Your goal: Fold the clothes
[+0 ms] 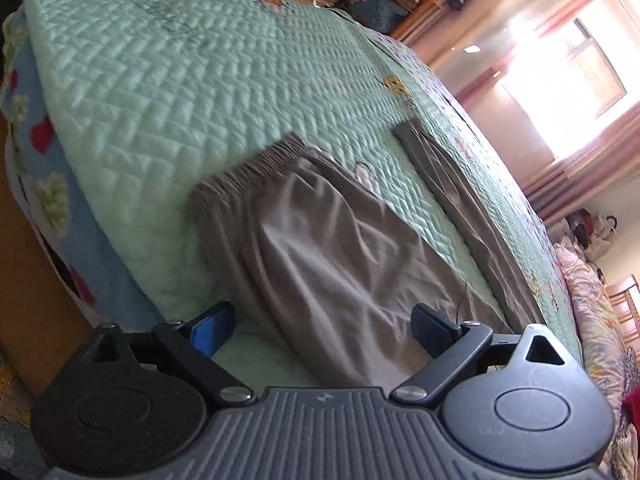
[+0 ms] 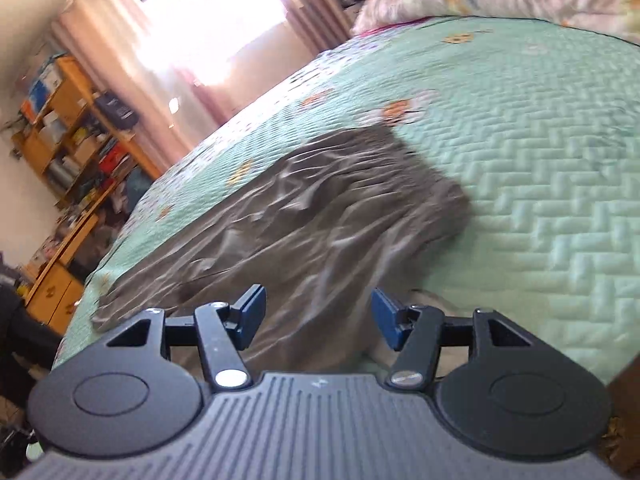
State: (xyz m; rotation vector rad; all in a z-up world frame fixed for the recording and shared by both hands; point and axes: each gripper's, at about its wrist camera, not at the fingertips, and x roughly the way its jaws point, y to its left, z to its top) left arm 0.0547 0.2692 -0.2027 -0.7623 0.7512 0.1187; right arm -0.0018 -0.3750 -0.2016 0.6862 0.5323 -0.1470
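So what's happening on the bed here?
A person is holding a gripper in each hand over grey-brown trousers with an elastic waistband, spread on a mint-green quilted bedspread. The left gripper and right gripper are both open, poised at the near edge of the fabric. Nothing is gripped, and the trousers lie wrinkled with no fold showing.

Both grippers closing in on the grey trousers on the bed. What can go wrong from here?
1. Both the left gripper and right gripper stand open over the grey trousers; the cloth lies wrinkled, so a pinch may catch one layer only or miss.
2. The near part of the trousers drapes over the edge of the green quilt; a tug could slide them off.
3. The pads could pinch the quilt along with the cloth.
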